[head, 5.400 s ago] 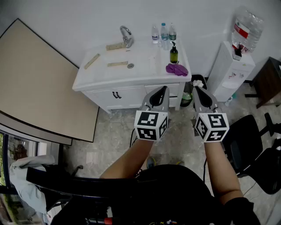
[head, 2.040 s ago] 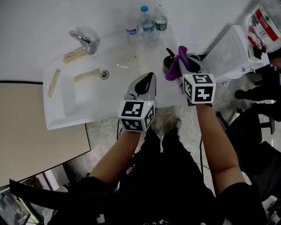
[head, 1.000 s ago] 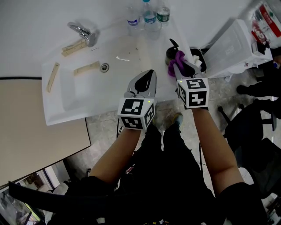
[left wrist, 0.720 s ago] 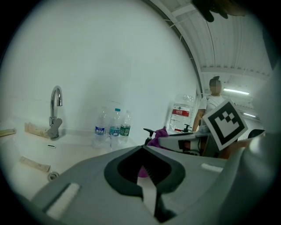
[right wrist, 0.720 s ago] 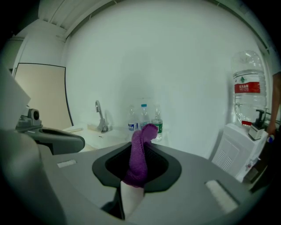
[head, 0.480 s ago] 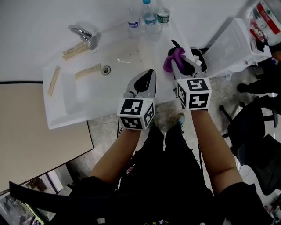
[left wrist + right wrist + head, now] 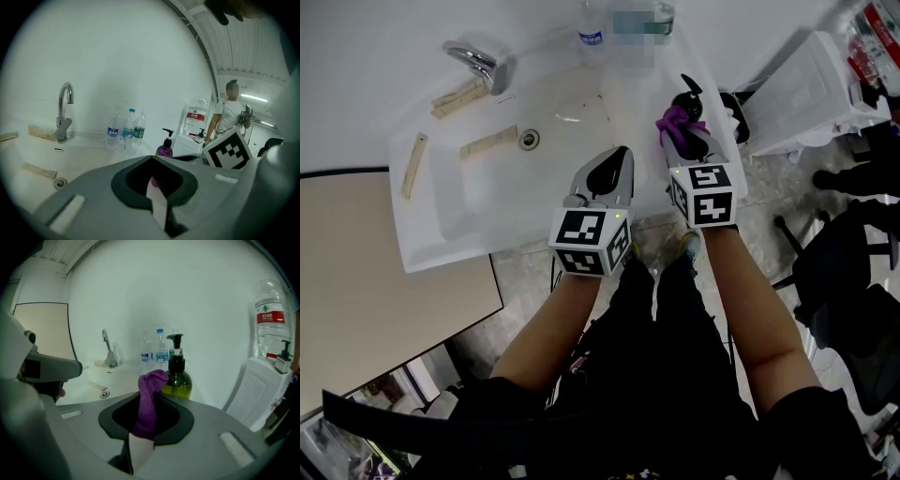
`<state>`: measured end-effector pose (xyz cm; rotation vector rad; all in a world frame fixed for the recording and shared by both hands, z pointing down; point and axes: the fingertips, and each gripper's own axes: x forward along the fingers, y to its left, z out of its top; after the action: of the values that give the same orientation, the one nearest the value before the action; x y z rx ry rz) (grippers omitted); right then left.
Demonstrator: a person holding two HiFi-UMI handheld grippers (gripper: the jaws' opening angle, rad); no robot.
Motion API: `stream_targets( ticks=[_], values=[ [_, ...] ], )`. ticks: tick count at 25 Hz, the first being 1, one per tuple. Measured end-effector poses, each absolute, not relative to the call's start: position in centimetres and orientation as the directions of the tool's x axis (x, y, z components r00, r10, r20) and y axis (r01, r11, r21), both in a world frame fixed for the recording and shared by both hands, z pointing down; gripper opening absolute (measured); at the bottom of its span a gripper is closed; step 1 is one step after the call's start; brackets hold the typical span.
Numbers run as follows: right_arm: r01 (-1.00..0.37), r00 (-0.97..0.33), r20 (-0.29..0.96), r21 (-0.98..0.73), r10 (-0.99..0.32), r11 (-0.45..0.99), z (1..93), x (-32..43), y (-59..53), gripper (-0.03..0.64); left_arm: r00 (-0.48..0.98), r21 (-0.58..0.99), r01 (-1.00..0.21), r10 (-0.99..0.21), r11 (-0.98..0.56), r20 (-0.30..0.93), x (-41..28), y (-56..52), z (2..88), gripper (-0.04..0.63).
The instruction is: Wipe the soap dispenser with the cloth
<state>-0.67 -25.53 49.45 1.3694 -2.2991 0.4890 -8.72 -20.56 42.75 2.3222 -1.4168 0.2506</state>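
A beige board (image 7: 384,253) fills the left of the head view, beside a white sink (image 7: 441,234) with a chrome faucet (image 7: 475,62) at the back, three wooden strips (image 7: 487,147) around the basin and a drain (image 7: 529,140) in its middle. Clear water bottles (image 7: 592,23) stand against the wall behind. Over the sink's front edge hangs the left gripper (image 7: 622,156), its jaws brought together on nothing and taking no part in the work. Just right of it the right gripper (image 7: 682,134) is clamped on a purple cloth (image 7: 675,122), whose free end stands bunched up above the jaws. The soap dispenser (image 7: 686,97), a dark green pump bottle, stands upright on the counter's right end, directly beyond the cloth. In the right gripper view the cloth's tip overlaps the bottle's left shoulder, though whether the two are touching cannot be told. Further right stands a white water cooler (image 7: 806,94). The step in hand looks to be the wipe itself, at or just short of contact with the bottle. The next move calls for pressing the bunched cloth against the bottle's side and stroking across it gently, since nothing steadies the bottle and a hard push could tip or slide it.
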Motion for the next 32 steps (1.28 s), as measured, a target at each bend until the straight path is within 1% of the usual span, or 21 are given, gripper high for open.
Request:
stream_targets(
  ticks=[6,8,16,20,24,32],
  values=[
    [-0.887,-0.414,0.562,-0.073,-0.717,0.455,52.4,-1.0,-25.4,0.096,0.471,0.249,-0.881,-0.803,-0.403,0.365,-9.4,-20.7,43.6,0.001],
    [-0.886,-0.415,0.555,-0.066,-0.721,0.459,52.2,-1.4,-25.4,0.097,0.477,0.25,-0.877,-0.801,-0.409,0.362,-9.5,-20.8,43.6,0.0],
    [-0.917,-0.383,0.385,-0.048,-0.84,0.396,42.6,-2.4,-27.4,0.095,0.507,0.243,-0.861,-0.796,-0.447,0.332,-10.1,-21.1,41.6,0.001],
    [-0.935,-0.338,0.331,-0.015,-0.881,0.353,40.2,-2.4,-28.4,0.096,0.516,0.234,-0.856,-0.794,-0.462,0.32,-10.8,-21.3,40.8,0.001],
    [-0.948,-0.299,0.345,0.002,-0.89,0.319,41.7,-2.2,-28.7,0.097,0.521,0.229,-0.853,-0.787,-0.468,0.331,-11.4,-21.4,41.3,0.0],
    [-0.947,-0.295,0.389,0.006,-0.873,0.322,46.3,-3.3,-29.0,0.097,0.522,0.234,-0.853,-0.764,-0.466,0.378,-12.2,-21.1,44.0,0.0]
  ],
)
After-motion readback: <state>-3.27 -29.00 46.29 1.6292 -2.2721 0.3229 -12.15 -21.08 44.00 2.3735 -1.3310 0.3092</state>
